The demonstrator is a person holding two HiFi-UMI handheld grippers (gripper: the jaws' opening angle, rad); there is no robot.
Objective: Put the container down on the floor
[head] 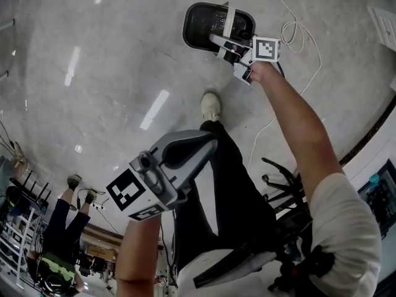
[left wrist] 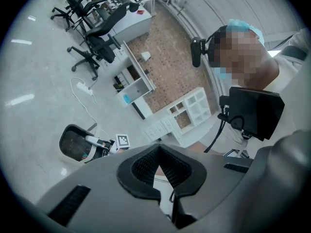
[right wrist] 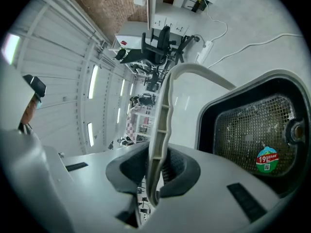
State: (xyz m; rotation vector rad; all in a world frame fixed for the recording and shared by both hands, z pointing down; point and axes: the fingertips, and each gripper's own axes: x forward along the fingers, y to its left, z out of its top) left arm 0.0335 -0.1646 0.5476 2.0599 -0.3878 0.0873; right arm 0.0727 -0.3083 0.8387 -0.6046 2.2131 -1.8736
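Note:
A black mesh-bottomed container (head: 207,18) with a white bail handle (head: 228,14) is low over the grey floor; I cannot tell whether it touches. My right gripper (head: 223,42) is shut on that handle, which runs upright between the pads (right wrist: 163,115). The right gripper view looks into the container (right wrist: 252,130), where a round red-and-green sticker (right wrist: 267,160) shows. My left gripper (head: 201,144) is held high near my body, shut with nothing in it (left wrist: 163,174). From there the container (left wrist: 73,144) and the right gripper (left wrist: 99,147) show far below.
A white cable (head: 294,33) loops on the floor right of the container. My shoe (head: 211,106) stands just short of it. Black office chairs (left wrist: 95,45), a desk and white shelves (left wrist: 189,108) stand further off. Another person (head: 65,224) is at the lower left.

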